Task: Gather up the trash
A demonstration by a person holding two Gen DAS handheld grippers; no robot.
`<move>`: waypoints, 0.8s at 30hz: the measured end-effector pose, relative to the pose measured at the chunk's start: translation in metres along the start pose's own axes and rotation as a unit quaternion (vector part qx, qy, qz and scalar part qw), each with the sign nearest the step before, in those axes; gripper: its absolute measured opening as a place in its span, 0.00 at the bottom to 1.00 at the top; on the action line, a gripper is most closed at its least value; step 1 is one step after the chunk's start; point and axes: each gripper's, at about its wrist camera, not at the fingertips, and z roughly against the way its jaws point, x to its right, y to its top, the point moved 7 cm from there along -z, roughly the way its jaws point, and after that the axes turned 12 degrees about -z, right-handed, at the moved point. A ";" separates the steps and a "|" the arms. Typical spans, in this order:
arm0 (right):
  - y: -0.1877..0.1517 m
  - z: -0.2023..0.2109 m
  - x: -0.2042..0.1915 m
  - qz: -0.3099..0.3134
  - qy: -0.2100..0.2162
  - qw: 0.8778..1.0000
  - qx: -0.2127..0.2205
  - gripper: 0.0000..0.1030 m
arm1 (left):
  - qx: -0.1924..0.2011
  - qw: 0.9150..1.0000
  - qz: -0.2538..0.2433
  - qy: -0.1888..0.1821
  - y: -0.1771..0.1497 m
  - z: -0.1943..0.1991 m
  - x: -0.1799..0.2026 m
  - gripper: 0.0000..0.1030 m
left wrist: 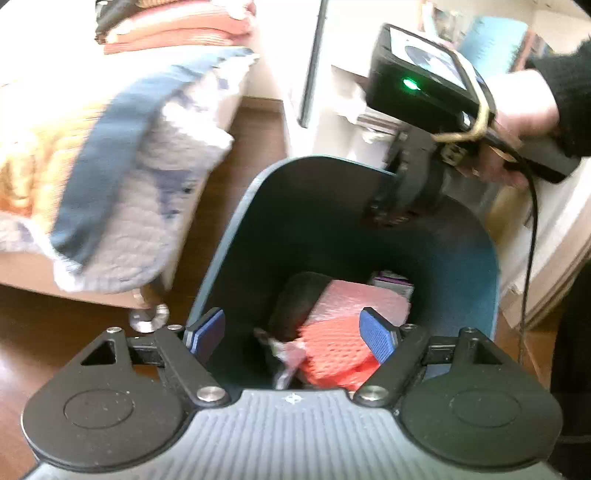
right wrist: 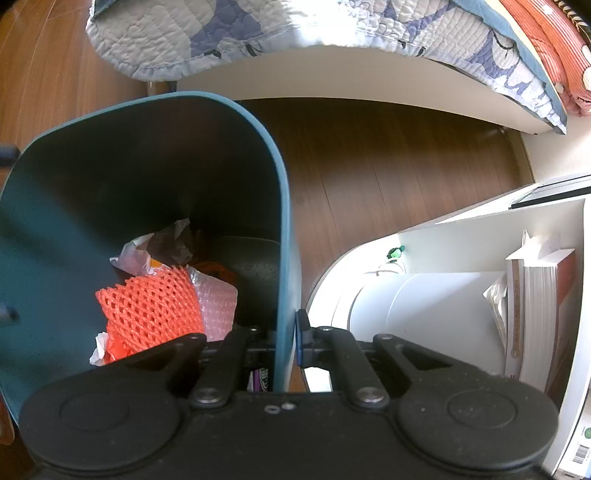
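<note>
The left tongs (left wrist: 291, 332) are seen spread wide with nothing between the blue pads (left wrist: 376, 338), poised above the mouth of the teal waste bin (left wrist: 476, 258). The right tongs (right wrist: 286, 339) are closed tight on the bin's rim — its thin wall is pinched between the pads at about 6 o'clock in the right wrist view.

Inside the bin, the trash is found at the bottom: an orange foam net sleeve (right wrist: 151, 306) lies on top, with pink bubble wrap (right wrist: 218, 306) touching it at 3 o'clock and a crumpled plastic wrapper (right wrist: 155, 247) behind it at 12 o'clock. All three are judged light, soft and easily crushed; they would be taken best by a loose edge or a bunched fold, and little squeeze would be needed. The wrapper is likely slippery. The bin itself is judged stiff but light, so the rim grip should steady it.

Beyond the bin, the wooden floor (right wrist: 388, 184) is seen, then a quilted bedspread (right wrist: 207, 33) hanging over the bed edge — and a white shelf with books (right wrist: 535, 314) at 3 o'clock.
</note>
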 end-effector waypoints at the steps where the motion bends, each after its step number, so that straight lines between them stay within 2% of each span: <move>1: 0.000 0.000 0.000 -0.001 0.000 1.000 0.000 0.05 | 0.002 1.000 0.004 0.011 -0.001 0.003 -0.005 0.77; 6: 0.001 -0.009 0.004 -0.005 0.000 1.000 -0.005 0.03 | 0.007 0.997 0.040 0.067 -0.013 0.017 -0.034 0.77; 10: 0.004 -0.024 0.007 -0.005 -0.004 1.000 -0.009 0.03 | 0.003 0.993 0.085 0.087 -0.024 0.024 -0.057 0.78; 15: 0.012 -0.033 0.017 -0.030 0.008 0.999 -0.008 0.03 | -0.003 0.988 0.100 0.116 -0.039 0.037 -0.075 0.77; 17: 0.012 -0.036 0.018 -0.029 0.009 1.000 -0.007 0.04 | -0.010 0.986 0.113 0.120 -0.047 0.039 -0.081 0.77; 19: 0.013 -0.039 0.020 -0.033 0.019 0.999 -0.008 0.10 | -0.019 0.984 0.128 0.122 -0.056 0.040 -0.087 0.77; 24: 0.019 -0.049 0.025 -0.049 0.027 0.998 -0.005 0.10 | -0.030 0.981 0.145 0.126 -0.065 0.035 -0.093 0.77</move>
